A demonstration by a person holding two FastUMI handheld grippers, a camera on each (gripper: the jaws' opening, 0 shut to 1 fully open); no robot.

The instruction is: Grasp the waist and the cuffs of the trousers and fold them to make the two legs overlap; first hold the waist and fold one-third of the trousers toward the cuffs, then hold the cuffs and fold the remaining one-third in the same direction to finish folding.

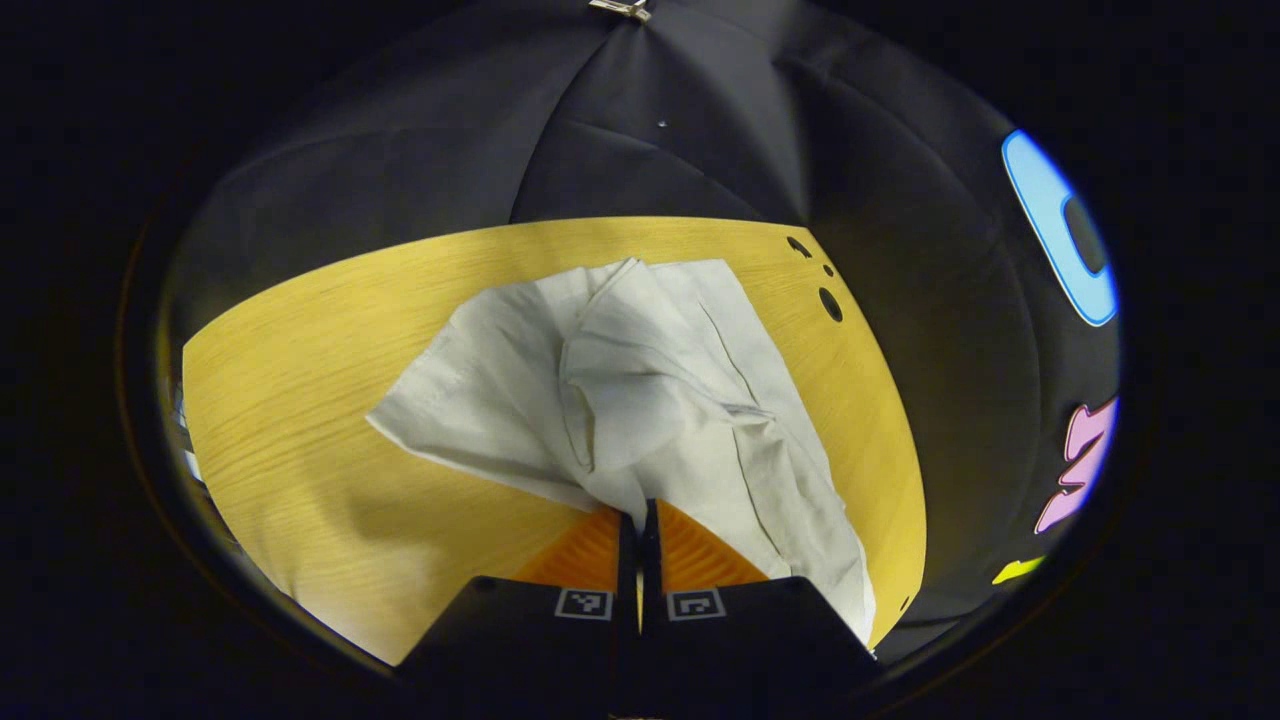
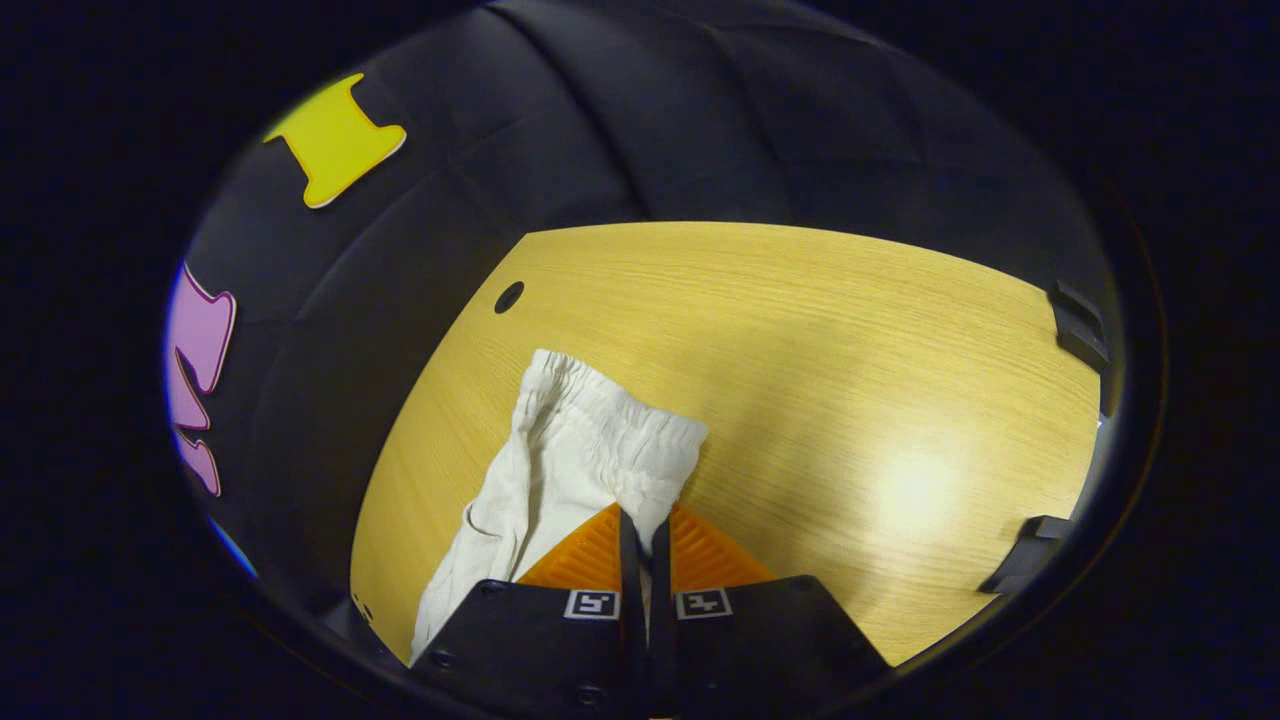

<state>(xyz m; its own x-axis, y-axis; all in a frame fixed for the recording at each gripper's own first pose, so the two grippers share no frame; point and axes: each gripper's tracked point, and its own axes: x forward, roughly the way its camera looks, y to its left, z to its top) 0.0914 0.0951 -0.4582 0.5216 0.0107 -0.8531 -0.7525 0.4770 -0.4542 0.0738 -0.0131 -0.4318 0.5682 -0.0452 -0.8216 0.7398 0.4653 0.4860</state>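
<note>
My left gripper view looks steeply down, close over the yellow wood-grain table (image 1: 300, 400); my right gripper view does likewise, both sharing the crumpled white cloth trousers (image 2: 560, 450).

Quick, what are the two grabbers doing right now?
Left gripper: fingers shut on the white trousers, at a rumpled edge.
Right gripper: fingers shut on the trousers' gathered waistband.
</note>
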